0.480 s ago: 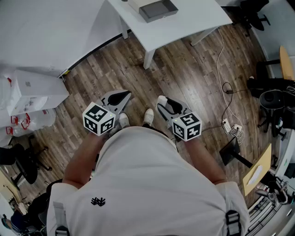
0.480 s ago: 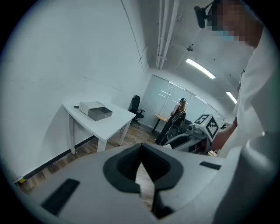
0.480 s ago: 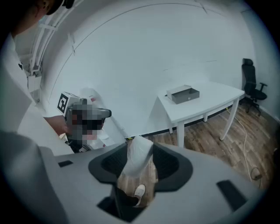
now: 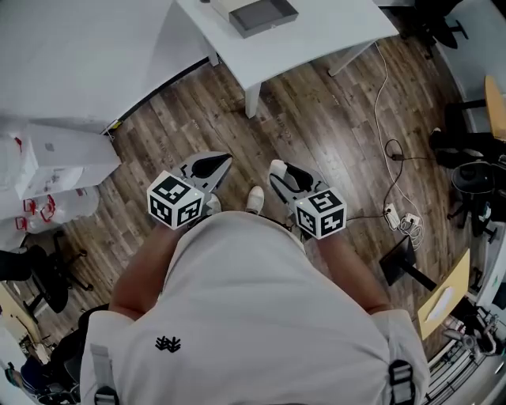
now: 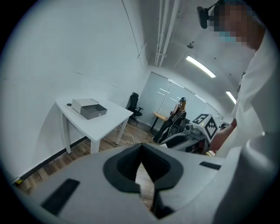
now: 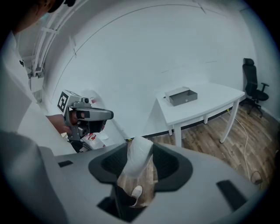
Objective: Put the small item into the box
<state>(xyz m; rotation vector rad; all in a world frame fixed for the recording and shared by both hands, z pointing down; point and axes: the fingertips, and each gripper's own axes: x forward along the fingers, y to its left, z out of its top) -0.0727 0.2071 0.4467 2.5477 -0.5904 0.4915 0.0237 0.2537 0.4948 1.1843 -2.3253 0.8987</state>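
Note:
A grey open box [image 4: 261, 16] with a white lid sits on the white table [image 4: 332, 35], far ahead of me; it also shows as the box [image 5: 89, 108] and the box [image 6: 181, 96] in the gripper views. I stand on the wood floor with both grippers held in front of my body. My right gripper [image 4: 277, 169] is shut on the small item [image 6: 138, 159], a translucent white packet that sticks up between its jaws. My left gripper [image 4: 224, 161] is shut, with nothing between its jaws. The item is hidden in the head view.
White bags [image 4: 47, 170] lie at the left wall, with an office chair [image 4: 39, 277] near them. Cables and a power strip [image 4: 395, 215] lie on the floor at the right. Dark chairs [image 4: 466, 158] stand further right. A person [image 5: 179, 109] sits far off.
The left gripper has edged slightly forward and to the right. The right gripper is almost where it was.

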